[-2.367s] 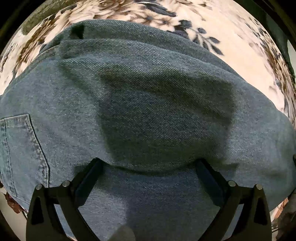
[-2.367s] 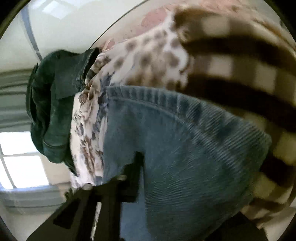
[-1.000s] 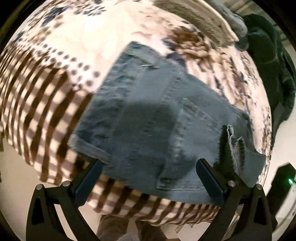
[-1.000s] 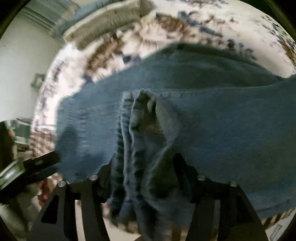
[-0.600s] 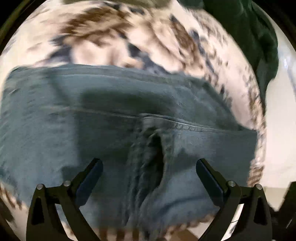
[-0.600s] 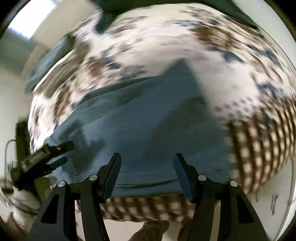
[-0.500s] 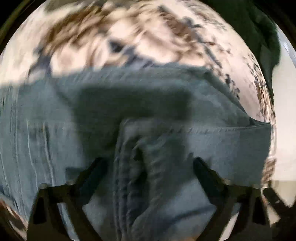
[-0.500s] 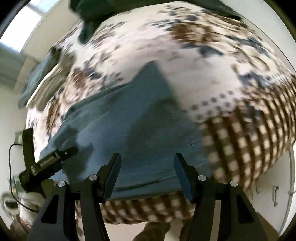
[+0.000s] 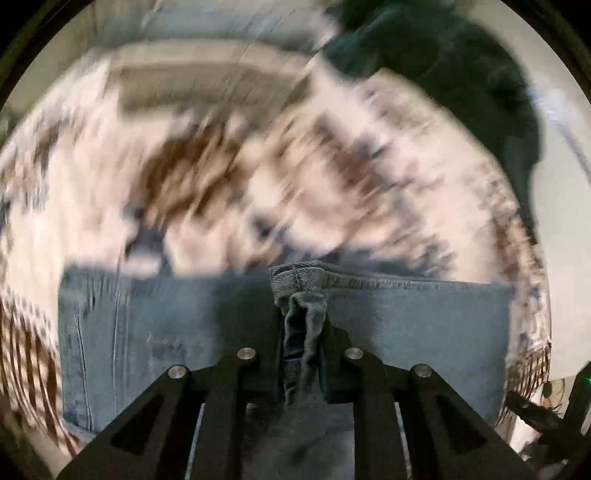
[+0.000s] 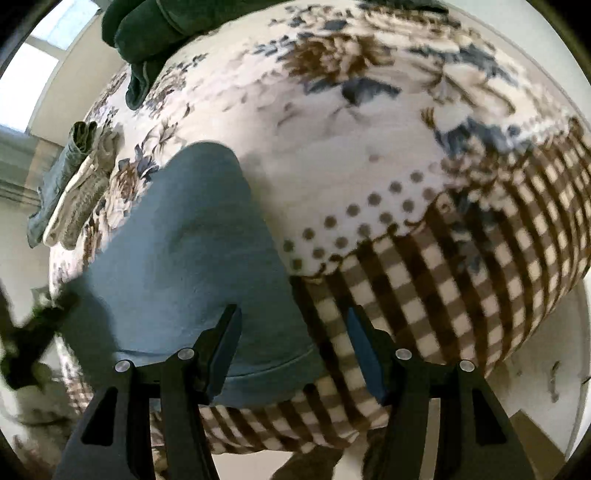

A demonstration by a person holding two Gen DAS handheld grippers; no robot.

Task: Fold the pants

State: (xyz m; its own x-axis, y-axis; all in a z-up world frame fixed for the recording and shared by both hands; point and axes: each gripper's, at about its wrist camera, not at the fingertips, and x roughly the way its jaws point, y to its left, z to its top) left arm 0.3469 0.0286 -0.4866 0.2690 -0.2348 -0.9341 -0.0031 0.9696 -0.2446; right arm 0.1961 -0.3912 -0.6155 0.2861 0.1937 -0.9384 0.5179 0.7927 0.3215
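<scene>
Blue denim pants (image 9: 424,325) lie folded on a floral blanket; in the right wrist view they (image 10: 192,258) spread from the middle to the left. My left gripper (image 9: 303,332) is shut on a bunched hem of the pants (image 9: 304,314), pinched between both fingers. My right gripper (image 10: 293,332) is open and empty, held above the pants' near right corner and the blanket's checked border. The left gripper shows blurred at the left edge of the right wrist view (image 10: 33,332).
The floral blanket (image 10: 369,122) with a brown checked border (image 10: 461,295) covers the bed. A dark green garment (image 10: 155,29) lies at the far edge. A stack of folded clothes (image 10: 74,184) sits at the far left. Floor shows below the bed edge.
My left gripper has closed on the bunched pants hem and the view swings fast. My right gripper let go of the denim earlier, stayed open and drew back to the right.
</scene>
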